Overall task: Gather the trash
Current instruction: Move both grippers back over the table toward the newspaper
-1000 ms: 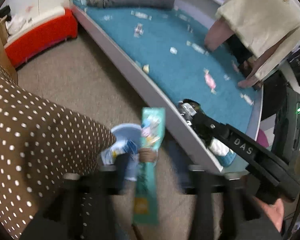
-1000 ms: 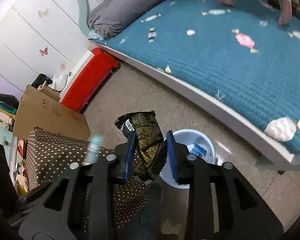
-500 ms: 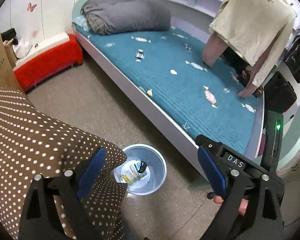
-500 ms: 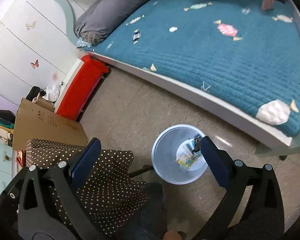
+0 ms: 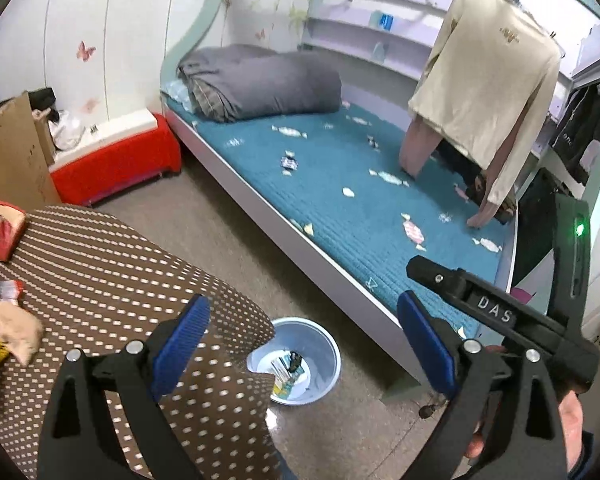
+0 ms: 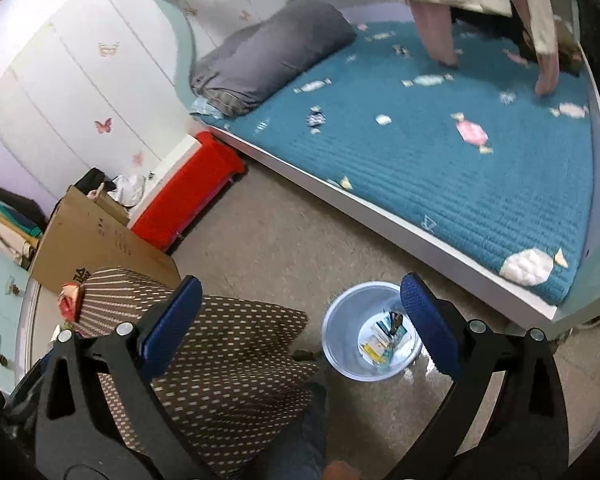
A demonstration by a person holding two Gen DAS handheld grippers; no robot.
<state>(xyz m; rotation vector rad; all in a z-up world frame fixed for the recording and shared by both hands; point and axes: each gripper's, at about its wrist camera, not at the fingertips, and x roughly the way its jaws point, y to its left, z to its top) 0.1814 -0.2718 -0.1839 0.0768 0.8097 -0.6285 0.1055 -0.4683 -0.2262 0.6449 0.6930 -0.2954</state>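
Note:
A pale blue bin (image 5: 324, 344) stands on the floor beside the bed, with several wrappers (image 5: 288, 368) in its bottom. It also shows in the right wrist view (image 6: 340, 328) with the wrappers (image 6: 386, 338) inside. My left gripper (image 5: 304, 346) is open and empty, high above the bin. My right gripper (image 6: 300, 320) is open and empty, also above the bin and the table edge. More trash (image 5: 0, 328) lies on the dotted tablecloth at the far left.
A table with a brown dotted cloth (image 5: 100, 280) is at the left, a bed with a teal cover (image 5: 360, 200) to the right. A red box (image 5: 112, 164) and a cardboard box (image 6: 96, 240) stand by the wall. Clothes (image 5: 488, 92) hang over the bed.
Both grippers opened and let go: the teal packet and the dark snack wrapper dropped into the bin. Both grippers then rose higher above the bin.

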